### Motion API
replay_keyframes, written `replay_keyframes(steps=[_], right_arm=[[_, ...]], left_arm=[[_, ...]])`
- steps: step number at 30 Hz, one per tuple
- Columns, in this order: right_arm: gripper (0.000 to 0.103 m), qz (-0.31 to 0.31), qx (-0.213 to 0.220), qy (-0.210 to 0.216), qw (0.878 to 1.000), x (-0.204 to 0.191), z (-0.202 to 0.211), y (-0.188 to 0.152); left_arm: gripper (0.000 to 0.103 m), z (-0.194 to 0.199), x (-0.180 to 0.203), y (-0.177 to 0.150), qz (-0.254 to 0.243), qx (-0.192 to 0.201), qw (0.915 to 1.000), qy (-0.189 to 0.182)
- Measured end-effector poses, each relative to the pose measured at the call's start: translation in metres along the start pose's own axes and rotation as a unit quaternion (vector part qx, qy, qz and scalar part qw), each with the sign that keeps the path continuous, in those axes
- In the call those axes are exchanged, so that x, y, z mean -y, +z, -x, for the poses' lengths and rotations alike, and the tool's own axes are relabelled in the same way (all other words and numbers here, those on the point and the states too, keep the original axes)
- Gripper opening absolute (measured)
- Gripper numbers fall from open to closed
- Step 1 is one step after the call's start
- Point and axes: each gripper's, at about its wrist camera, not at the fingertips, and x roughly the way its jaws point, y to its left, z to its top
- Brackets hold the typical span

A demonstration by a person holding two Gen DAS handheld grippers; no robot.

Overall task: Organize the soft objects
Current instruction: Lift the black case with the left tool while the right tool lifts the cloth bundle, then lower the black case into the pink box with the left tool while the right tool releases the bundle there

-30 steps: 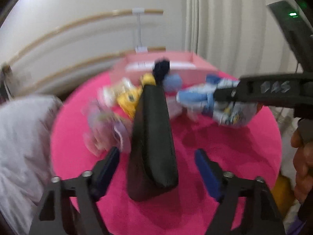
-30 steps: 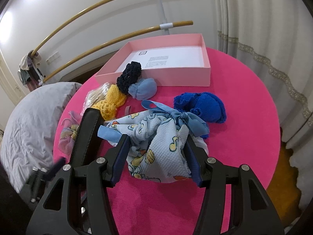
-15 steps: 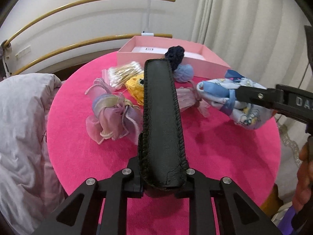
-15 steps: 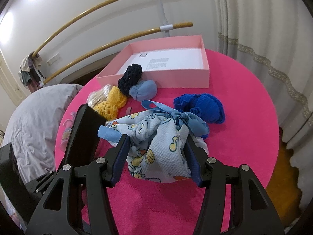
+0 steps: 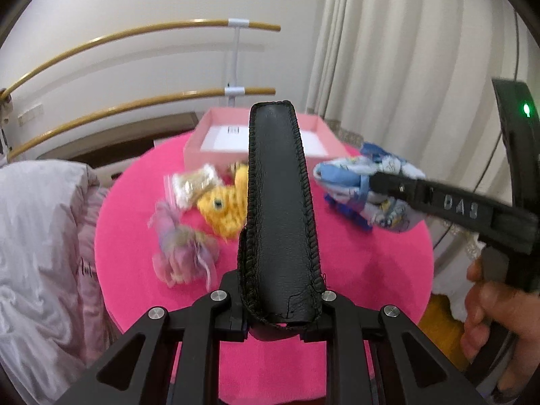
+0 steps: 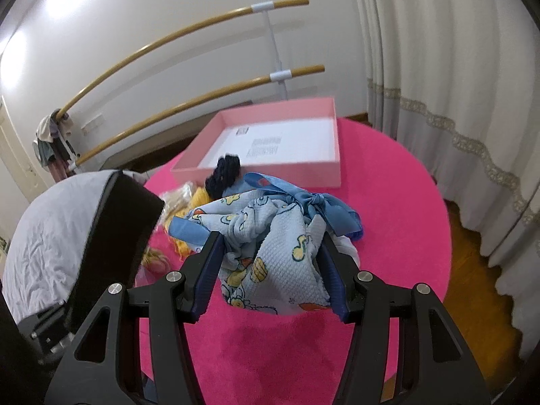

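Note:
My left gripper [image 5: 281, 317] is shut on a long black leather pouch [image 5: 276, 209] and holds it lifted above the round pink table [image 5: 354, 270]. The pouch also shows at the left of the right wrist view [image 6: 114, 236]. My right gripper [image 6: 270, 270] is shut on a light blue printed cloth bundle [image 6: 273, 246] with a blue bow, raised off the table. The bundle appears in the left wrist view [image 5: 364, 185] too. An open pink box [image 6: 287, 145] stands at the table's far side.
On the table lie a yellow crochet piece [image 5: 226, 206], a lilac fabric bundle [image 5: 182, 253], a clear bag of cotton swabs [image 5: 194, 184] and a dark navy crochet piece [image 6: 224, 175]. A grey quilt [image 5: 37, 253] is left of the table. Curtains [image 6: 455, 67] hang on the right.
Both grippers have lifted their loads higher. The left gripper closed on the black pouch a second ago and raised it. The right gripper's bundle now covers the royal blue piece.

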Motion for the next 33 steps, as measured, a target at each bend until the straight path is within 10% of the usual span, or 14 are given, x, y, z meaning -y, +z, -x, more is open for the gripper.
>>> replay_keyframes(steps=[15, 33], right_arm=[[0.053, 0.037, 0.051, -0.003, 0.998, -0.013, -0.016, 0.087], [0.053, 0.023, -0.014, -0.009, 1.0, 0.017, -0.169, 0.203]], left_arm=[[0.017, -0.041, -0.028, 0.11, 0.007, 0.022, 0.9996, 0.016], [0.017, -0.266, -0.045, 0.269, 0.023, -0.064, 0.9974, 0.022]])
